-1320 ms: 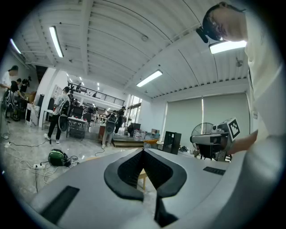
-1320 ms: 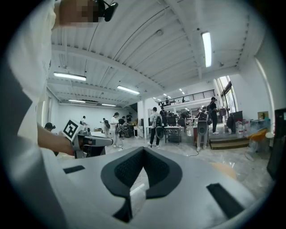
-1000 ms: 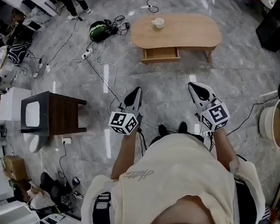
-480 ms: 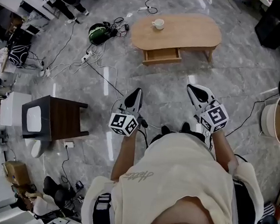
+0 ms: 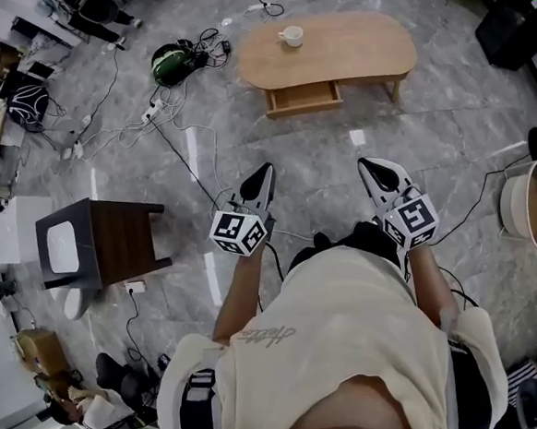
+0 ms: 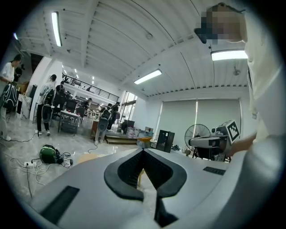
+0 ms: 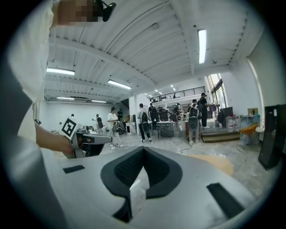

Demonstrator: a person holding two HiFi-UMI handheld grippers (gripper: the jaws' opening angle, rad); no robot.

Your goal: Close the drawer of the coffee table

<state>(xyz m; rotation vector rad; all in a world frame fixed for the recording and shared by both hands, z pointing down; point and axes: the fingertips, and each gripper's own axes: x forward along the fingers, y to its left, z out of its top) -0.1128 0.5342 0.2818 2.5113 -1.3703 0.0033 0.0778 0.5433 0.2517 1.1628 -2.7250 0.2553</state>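
**Far left, head view.** A dark brown wooden side table stands on the grey marble-patterned floor. A white object lies on its top; what it is cannot be determined. Beyond it, a green and black bag sits among loose cables.

**Left gripper**. It is held in the air and points toward the furniture ahead. Its own view shows the two jaws meeting at the tips with nothing between them. The left marker cube bears black-and-white square codes and no readable text.

**Centre, top.** An oval light-wood coffee table stands here. Its wooden drawer is pulled out of the near side, open, and well apart from both grippers. A white cup rests on the tabletop toward the left end.

**Right gripper**. It is also in the air. Its own view shows the jaws closed tip to tip and empty. The right marker cube carries the same kind of square codes.

**Person.** The cream shirt carries one line of script lettering, which is too small to read.

**Far right.** A white round pot stands on the floor, and a black box is at the upper corner.
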